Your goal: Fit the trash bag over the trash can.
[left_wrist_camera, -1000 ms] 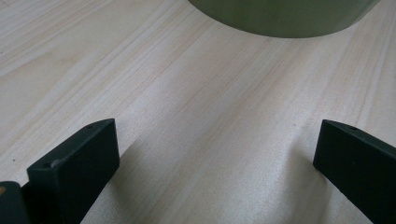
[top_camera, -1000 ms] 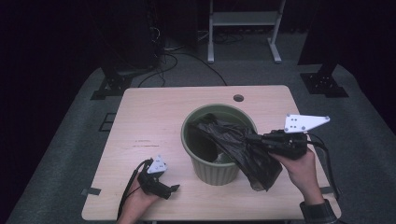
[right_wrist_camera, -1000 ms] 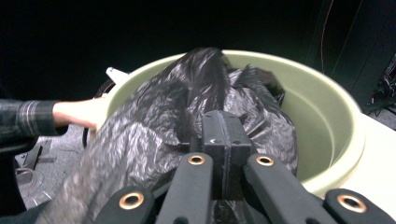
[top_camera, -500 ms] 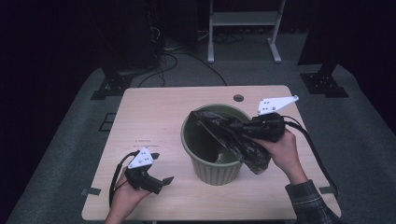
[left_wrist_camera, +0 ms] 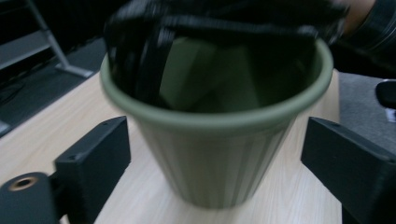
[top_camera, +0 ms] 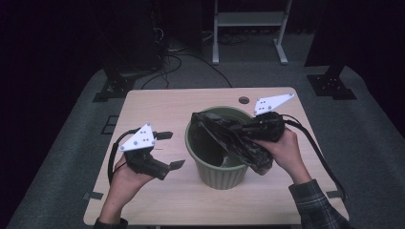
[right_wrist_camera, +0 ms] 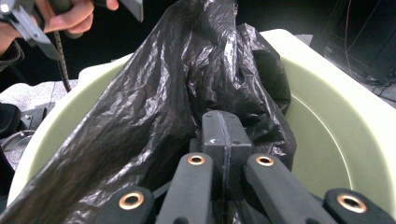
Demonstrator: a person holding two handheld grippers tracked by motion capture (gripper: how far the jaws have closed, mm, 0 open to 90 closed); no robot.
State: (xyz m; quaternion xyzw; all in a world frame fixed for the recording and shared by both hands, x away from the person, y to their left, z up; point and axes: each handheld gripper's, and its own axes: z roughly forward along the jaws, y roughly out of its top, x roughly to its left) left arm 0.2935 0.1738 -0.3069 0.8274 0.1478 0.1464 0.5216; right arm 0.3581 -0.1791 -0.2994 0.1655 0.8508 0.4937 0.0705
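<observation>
L gripper (top_camera: pixel 168 150), lower left of high view: jaws wide, just been closing slightly, nothing betw. them. Green plastic pot (top_camera: pixel 217 172) stood at frame centre on table (top_camera: pixel 157 102). R gripper (top_camera: pixel 237 130), centre right: jaws clamped on black plastic bag (top_camera: pixel 224 136) over pot rim.

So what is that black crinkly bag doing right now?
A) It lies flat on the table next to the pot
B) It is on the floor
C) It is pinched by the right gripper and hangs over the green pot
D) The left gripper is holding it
C: the right gripper has its jaws shut on the black bag, which drapes over the rim of the green pot.
</observation>
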